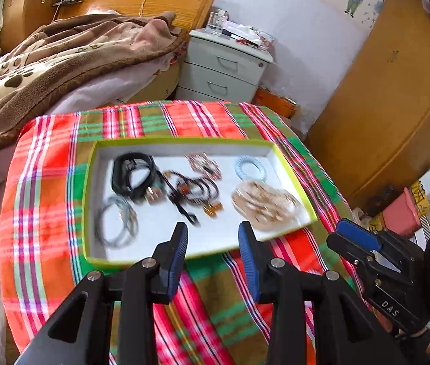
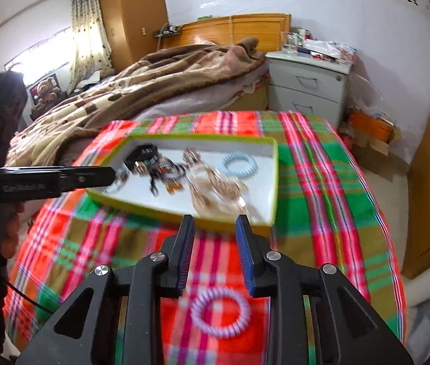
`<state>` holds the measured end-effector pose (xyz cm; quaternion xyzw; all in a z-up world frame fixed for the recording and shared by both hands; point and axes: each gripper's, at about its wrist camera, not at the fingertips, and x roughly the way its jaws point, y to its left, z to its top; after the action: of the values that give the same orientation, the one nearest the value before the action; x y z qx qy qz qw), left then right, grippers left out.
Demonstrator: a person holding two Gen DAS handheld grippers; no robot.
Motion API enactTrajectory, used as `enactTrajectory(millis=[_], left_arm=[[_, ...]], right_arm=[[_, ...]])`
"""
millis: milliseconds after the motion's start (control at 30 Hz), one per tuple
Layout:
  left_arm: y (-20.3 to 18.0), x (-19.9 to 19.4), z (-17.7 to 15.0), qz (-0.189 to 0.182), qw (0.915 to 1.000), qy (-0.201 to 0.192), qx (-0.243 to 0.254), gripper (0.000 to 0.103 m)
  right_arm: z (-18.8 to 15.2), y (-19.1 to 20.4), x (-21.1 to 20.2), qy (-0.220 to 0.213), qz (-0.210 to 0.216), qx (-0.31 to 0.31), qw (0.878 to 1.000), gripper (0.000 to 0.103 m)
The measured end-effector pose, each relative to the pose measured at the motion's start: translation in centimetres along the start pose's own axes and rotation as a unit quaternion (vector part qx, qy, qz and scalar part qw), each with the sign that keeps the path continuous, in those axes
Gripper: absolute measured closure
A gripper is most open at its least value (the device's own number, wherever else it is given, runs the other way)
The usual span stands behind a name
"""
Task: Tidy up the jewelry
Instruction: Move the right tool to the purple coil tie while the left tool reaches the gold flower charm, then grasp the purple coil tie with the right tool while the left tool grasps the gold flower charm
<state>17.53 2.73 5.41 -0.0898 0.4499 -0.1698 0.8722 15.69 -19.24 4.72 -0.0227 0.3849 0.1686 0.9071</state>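
Left wrist view: my left gripper (image 1: 213,234) spread, nothing between its pads, above the near rim of the green-edged tray (image 1: 295,179) on the plaid-covered bench (image 1: 47,213); tray holds black band (image 1: 131,173), beaded necklace (image 1: 193,188), pale blue coil (image 1: 249,167). Right wrist view: my right gripper (image 2: 214,228) spread, empty; lilac coil (image 2: 221,311) on the cloth, outside the tray.

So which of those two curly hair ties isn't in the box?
The purple coil tie, lying on the plaid cloth below the right claw; the blue one sits inside the box.
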Motion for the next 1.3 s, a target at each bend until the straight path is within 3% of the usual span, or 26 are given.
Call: enactTrajectory(millis=[300,700,900,1000,1300], left_arm=[[-2.4,0.6,-3.7,-0.033,0.9992,0.023,0.003,0.066],[-2.8,0.9,-6.4,-0.032,0.9986,0.041,-0.010,0.066],[-2.9,0.9,-6.6,-0.028,0.9985,0.044,-0.013,0.066],[-3.2,1.0,-6.7,-0.028,0.9984,0.047,-0.011,0.066],[-5.0,2.2,-6.8,-0.025,0.9980,0.056,0.010,0.066]], right_arm=[[-4.0,-2.3,0.1,0.046,-0.028,0.019,0.998,0.074],[-6.0,-1.8,2.3,0.089,-0.026,0.013,0.996,0.074],[-6.2,-1.3,2.2,0.084,-0.038,0.008,0.996,0.075],[-6.2,-1.3,2.2,0.081,-0.047,0.008,0.996,0.091],[-6.2,-4.3,-0.1,0.041,-0.051,0.065,0.996,0.093]])
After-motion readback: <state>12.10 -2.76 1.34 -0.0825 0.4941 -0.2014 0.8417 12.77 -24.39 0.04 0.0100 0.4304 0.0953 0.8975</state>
